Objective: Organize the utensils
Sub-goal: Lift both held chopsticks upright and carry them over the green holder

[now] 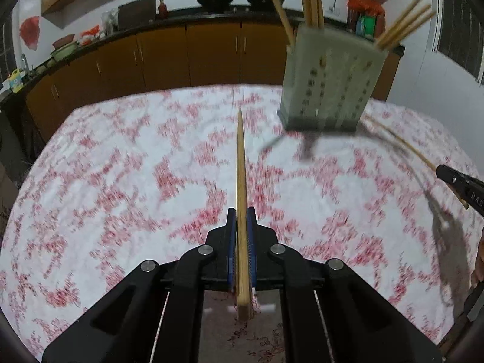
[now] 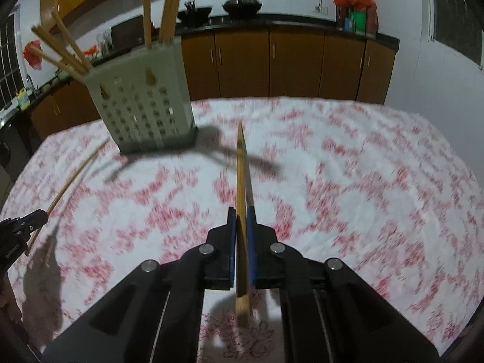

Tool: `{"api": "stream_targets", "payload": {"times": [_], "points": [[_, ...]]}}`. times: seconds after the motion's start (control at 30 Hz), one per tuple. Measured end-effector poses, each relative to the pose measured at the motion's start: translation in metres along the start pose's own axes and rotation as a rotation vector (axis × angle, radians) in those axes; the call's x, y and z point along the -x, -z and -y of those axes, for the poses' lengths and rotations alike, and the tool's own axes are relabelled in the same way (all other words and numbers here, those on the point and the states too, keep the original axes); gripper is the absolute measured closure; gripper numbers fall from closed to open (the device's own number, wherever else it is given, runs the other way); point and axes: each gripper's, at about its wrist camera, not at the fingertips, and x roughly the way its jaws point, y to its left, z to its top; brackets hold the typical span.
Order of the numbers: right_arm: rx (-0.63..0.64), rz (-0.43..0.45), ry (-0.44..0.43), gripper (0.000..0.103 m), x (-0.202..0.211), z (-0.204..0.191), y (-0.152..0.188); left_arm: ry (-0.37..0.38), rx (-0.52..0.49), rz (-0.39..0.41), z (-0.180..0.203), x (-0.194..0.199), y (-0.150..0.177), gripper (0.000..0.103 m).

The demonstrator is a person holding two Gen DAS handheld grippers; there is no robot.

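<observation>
The left gripper point(image 1: 241, 216) has its jaws clamped narrowly on one wooden chopstick point(image 1: 240, 163), whose long axis runs straight ahead from between the blue pads point(image 1: 231, 236), tip pointing away over the floral tablecloth point(image 1: 121, 166). The right gripper point(image 2: 241, 215) pinches a second chopstick point(image 2: 241, 166) the same way, lengthwise between its jaws and pointing forward. That makes two held sticks, one per gripper.

Ahead and to the right of the left jaws, and ahead and to the left of the right jaws, stands one pale perforated utensil holder point(image 2: 145, 99) on the cloth. About seven loose chopsticks point(image 2: 63, 48) lean out of its top, fanning in three clusters; motion blur makes the exact count uncertain.
</observation>
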Motion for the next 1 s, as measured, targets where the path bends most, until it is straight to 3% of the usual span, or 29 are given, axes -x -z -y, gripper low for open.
{"api": "stream_targets", "payload": {"times": [0.27,0.63,1.0], "points": [[0.015,0.028,0.012,0.095,0.01,-0.003,-0.006,0.02,0.017,0.079,-0.001,0.021,-0.017,0.095],[-0.034,0.279,-0.018,0.095,0.078,0.002,-0.05,0.043,0.056,0.327,-0.007,0.087,-0.069,0.096],[-0.059,0.408,-0.126,0.095,0.128,-0.003,-0.088,0.128,0.101,0.414,-0.001,0.117,-0.099,0.096]]}}
